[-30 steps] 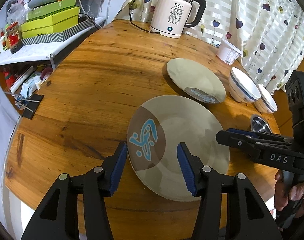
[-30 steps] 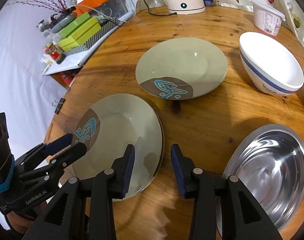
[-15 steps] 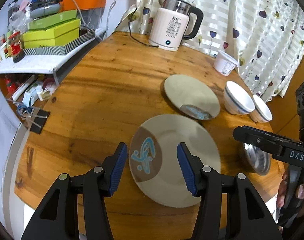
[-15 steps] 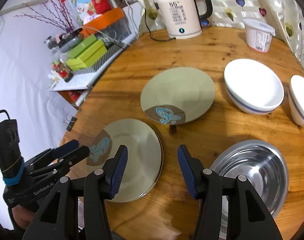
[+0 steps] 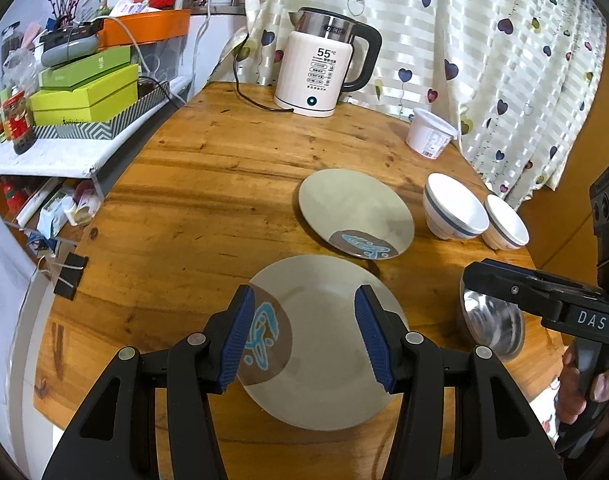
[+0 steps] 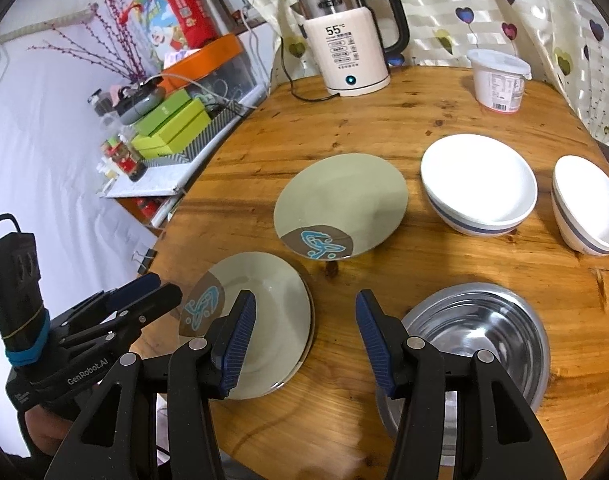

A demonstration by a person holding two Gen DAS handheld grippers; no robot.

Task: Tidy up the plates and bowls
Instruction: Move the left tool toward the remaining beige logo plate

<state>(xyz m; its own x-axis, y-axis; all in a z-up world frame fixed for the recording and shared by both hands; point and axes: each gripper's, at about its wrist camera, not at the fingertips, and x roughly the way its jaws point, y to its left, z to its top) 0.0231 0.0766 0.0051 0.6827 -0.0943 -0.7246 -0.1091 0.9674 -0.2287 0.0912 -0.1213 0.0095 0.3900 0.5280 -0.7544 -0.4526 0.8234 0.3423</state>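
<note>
Two beige plates with a brown and blue patch lie on the round wooden table. The near plate (image 5: 324,340) (image 6: 264,320) lies below my left gripper (image 5: 304,340), which is open and empty above it. The far plate (image 5: 354,212) (image 6: 340,208) sits behind. Two white bowls with blue stripes (image 5: 454,210) (image 5: 506,226) (image 6: 478,188) (image 6: 588,204) stand at the right. A steel bowl (image 5: 490,324) (image 6: 476,336) is at the front right. My right gripper (image 6: 304,336) is open and empty, raised between the near plate and the steel bowl.
A white electric kettle (image 5: 324,76) (image 6: 350,48) with its cord and a white tub (image 5: 430,138) (image 6: 498,84) stand at the table's back, by the curtain. A side shelf with green boxes (image 5: 84,96) sits left. A binder clip (image 5: 70,276) hangs at the table's left edge.
Both grippers have risen and pulled back from the table, so the plates and bowls look smaller. The right gripper's jaws have opened wider. The dishes have not moved.
</note>
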